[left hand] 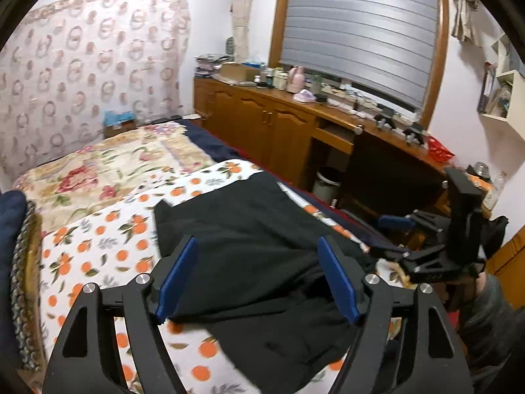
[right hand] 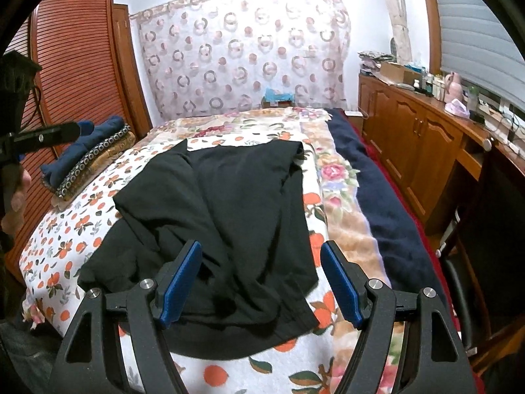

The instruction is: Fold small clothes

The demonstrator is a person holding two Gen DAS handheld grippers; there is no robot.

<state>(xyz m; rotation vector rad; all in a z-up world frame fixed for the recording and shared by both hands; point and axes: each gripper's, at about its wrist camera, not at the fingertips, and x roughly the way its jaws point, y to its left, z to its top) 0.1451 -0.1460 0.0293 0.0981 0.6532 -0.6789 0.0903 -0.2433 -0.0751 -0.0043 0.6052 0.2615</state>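
**Black garment spread on the bed, both tools wide**

A stack of folded clothes (right hand: 88, 157) sits at the bed's left edge, in front of a wooden slatted wardrobe (right hand: 75, 65). The black garment (right hand: 213, 213) lies rumpled across the orange-print blanket (right hand: 65, 239) in the middle of the bed. The left tool (left hand: 259, 275) hangs over the garment's near edge, jaws wide, holding nothing. The right tool (right hand: 262, 279) hangs likewise, jaws wide and empty. Behind the bed hangs a circle-patterned curtain (right hand: 242, 52). Right of the bed runs a cluttered wooden surface (left hand: 295, 98) under a shuttered window (left hand: 357, 29).
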